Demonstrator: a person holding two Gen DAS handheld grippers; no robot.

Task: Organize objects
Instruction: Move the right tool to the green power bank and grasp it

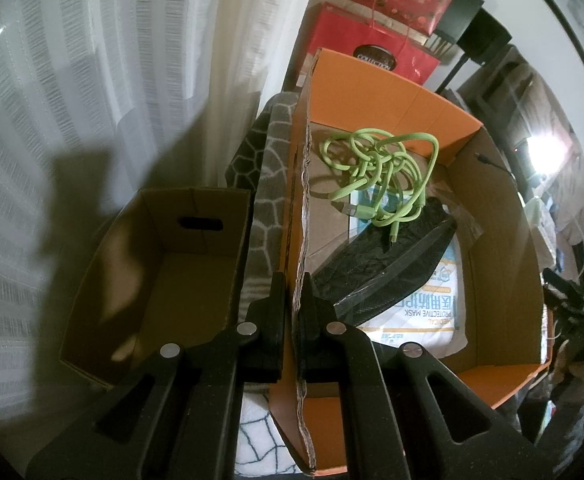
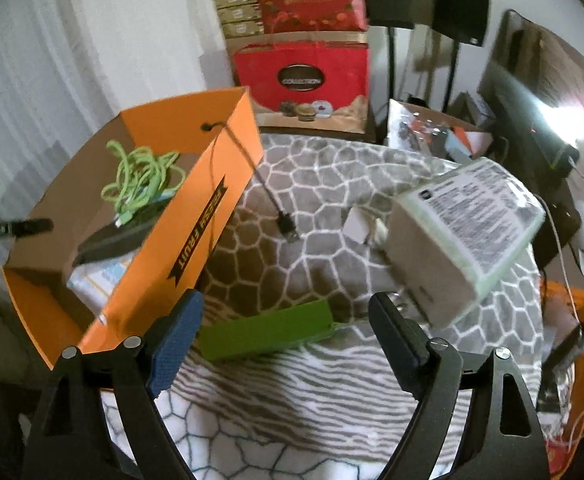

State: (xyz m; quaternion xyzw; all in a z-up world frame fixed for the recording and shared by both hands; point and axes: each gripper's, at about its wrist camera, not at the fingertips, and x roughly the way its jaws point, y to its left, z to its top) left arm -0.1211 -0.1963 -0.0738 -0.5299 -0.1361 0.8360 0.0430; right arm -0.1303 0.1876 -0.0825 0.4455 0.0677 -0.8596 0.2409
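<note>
My left gripper (image 1: 295,280) is shut on the near side wall of the orange cardboard box (image 1: 297,216), one finger outside and one inside. The box holds a tangled green cable (image 1: 379,168), a black pouch (image 1: 379,264) and a white mask packet (image 1: 419,308). In the right wrist view the orange box (image 2: 196,216) stands at the left with the green cable (image 2: 140,176) in it. My right gripper (image 2: 288,308) is open and empty above the blanket, just behind a green flat box (image 2: 268,332). A grey carton with a printed label (image 2: 463,232) lies to its right.
A plain brown box (image 1: 160,280) stands left of the orange box, beside white curtains. A black cable (image 2: 268,188) trails from the orange box onto the grey patterned blanket (image 2: 323,400). Red gift boxes (image 2: 303,76) are stacked behind. A monitor (image 2: 531,120) and clutter stand at the right.
</note>
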